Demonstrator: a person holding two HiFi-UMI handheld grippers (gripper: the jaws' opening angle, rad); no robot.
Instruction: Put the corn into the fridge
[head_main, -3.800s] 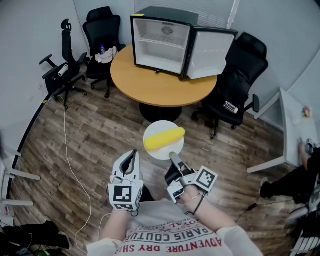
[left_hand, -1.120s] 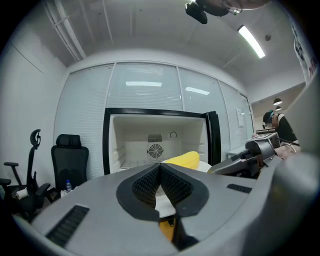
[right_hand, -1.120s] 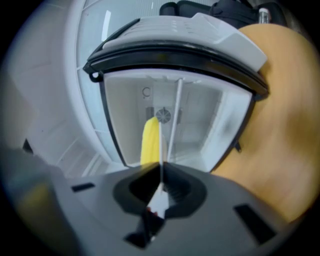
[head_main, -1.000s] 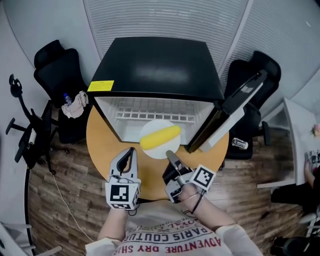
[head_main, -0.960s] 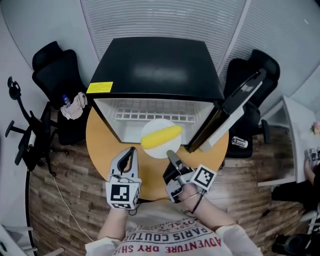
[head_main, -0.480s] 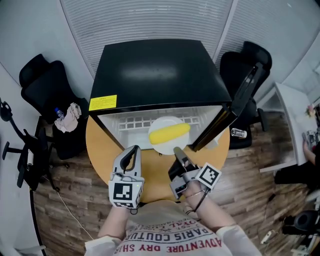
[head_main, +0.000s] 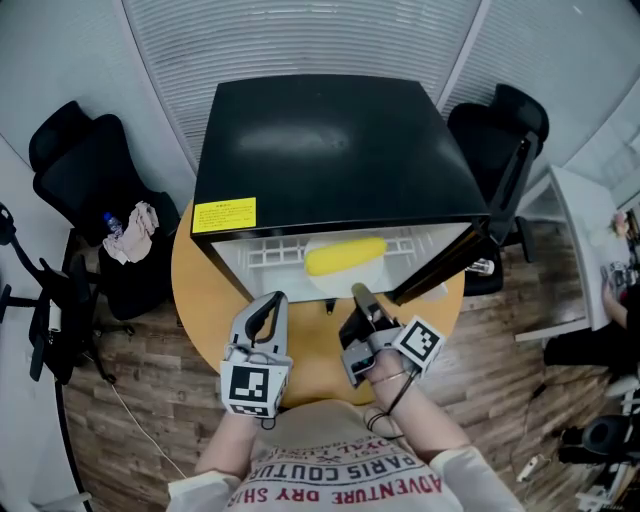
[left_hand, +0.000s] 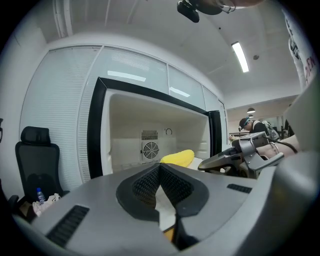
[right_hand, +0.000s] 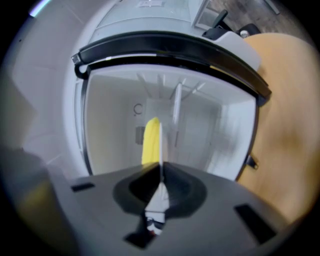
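One change counts: vs. half a sec back, the corn (head_main: 345, 256) is further ahead of the right tool (head_main: 358, 296). It is now past the lip of the fridge (head_main: 320, 140), w/ its far side tucked under the black top, where before it hangs at the threshold. A few secs back the fridge is well ahead, across the floor. So the carry looks approx. done. What's left is prob. the set-down: lower, let go, back out. The right tool is clamped on the near rim of a white plate (right_hand: 160, 145), which runs edge-on straight ahead from its jaws, & the corn rides on that plate just beyond the tips. Can't tell whether the plate rests on anything inside yet. The left tool (head_main: 275, 302) has its jaws together w/ nothing b/w them. It hangs just left of the right tool, above the round wood surface (head_main: 200, 280) & short of the opening. The door (head_main: 505, 200) stands swung open, off to the right tool's right. A wire shelf (head_main: 275, 255) shows inside, ahead of the left tool. The corn is one bare cob, bright yellow & smooth, no husk, w/ blunt rounded ends. It lies crosswise to the tool & loose on the plate, so it could prob. roll if the plate tips.
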